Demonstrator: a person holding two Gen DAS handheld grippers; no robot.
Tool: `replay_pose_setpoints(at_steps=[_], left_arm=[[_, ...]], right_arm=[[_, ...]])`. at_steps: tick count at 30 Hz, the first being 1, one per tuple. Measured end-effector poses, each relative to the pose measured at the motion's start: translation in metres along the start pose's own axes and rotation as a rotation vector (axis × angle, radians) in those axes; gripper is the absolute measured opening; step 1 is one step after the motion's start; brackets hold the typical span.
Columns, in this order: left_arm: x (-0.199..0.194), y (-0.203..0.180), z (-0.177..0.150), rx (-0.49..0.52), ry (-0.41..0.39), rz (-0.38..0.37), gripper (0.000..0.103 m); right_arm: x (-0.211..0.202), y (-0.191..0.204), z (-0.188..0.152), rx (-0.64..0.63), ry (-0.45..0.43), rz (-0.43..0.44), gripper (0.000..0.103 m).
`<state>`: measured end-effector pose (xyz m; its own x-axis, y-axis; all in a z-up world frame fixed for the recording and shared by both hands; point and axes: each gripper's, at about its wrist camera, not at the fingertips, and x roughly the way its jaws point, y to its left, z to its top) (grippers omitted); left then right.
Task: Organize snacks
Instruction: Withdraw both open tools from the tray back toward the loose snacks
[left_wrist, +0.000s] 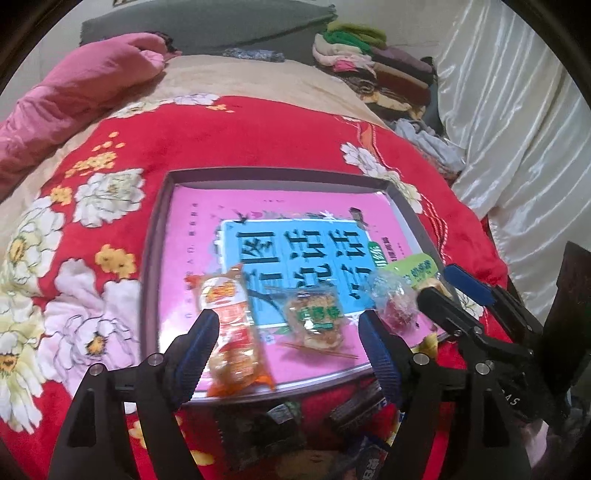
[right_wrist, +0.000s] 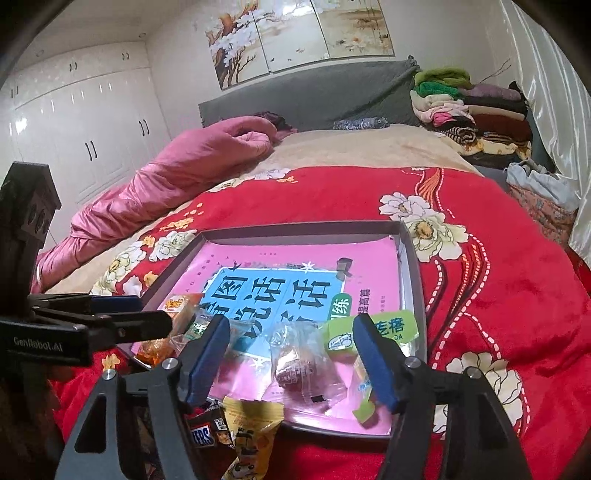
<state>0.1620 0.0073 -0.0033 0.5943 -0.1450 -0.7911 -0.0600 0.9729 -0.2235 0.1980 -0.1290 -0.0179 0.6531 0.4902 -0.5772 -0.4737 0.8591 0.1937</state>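
A shallow grey tray (left_wrist: 280, 175) (right_wrist: 295, 227) lies on the red floral blanket, with a pink and blue book inside as its floor. Along the tray's near side lie an orange-red snack packet (left_wrist: 232, 332) (right_wrist: 181, 306), a clear packet with a green label (left_wrist: 317, 321), a clear wrapper with a red-brown sweet (left_wrist: 395, 306) (right_wrist: 295, 365) and a green packet (left_wrist: 417, 267) (right_wrist: 384, 326). My left gripper (left_wrist: 288, 332) (right_wrist: 147, 314) stands open over the orange-red and green-label packets, its pads off them. My right gripper (right_wrist: 290, 354) (left_wrist: 436, 282) is open around the red-brown sweet without pressing it.
Loose snacks lie on the blanket in front of the tray: a Snickers bar (right_wrist: 203, 435), a yellow packet (right_wrist: 251, 435) and dark wrappers (left_wrist: 258, 432). A pink quilt (right_wrist: 166, 177) lies at the left. Folded clothes (right_wrist: 469, 107) are stacked by the grey headboard, and a white curtain (left_wrist: 517, 110) hangs at the right.
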Motion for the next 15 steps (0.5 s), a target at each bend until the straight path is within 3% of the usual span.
replay_pose_setpoints(at_steps=[15], left_arm=[[-0.029, 0.017, -0.013, -0.028, -0.034, 0.006, 0.079]], right_arm=[[-0.024, 0.007, -0.001, 0.005, -0.059, 0.056, 0.077]])
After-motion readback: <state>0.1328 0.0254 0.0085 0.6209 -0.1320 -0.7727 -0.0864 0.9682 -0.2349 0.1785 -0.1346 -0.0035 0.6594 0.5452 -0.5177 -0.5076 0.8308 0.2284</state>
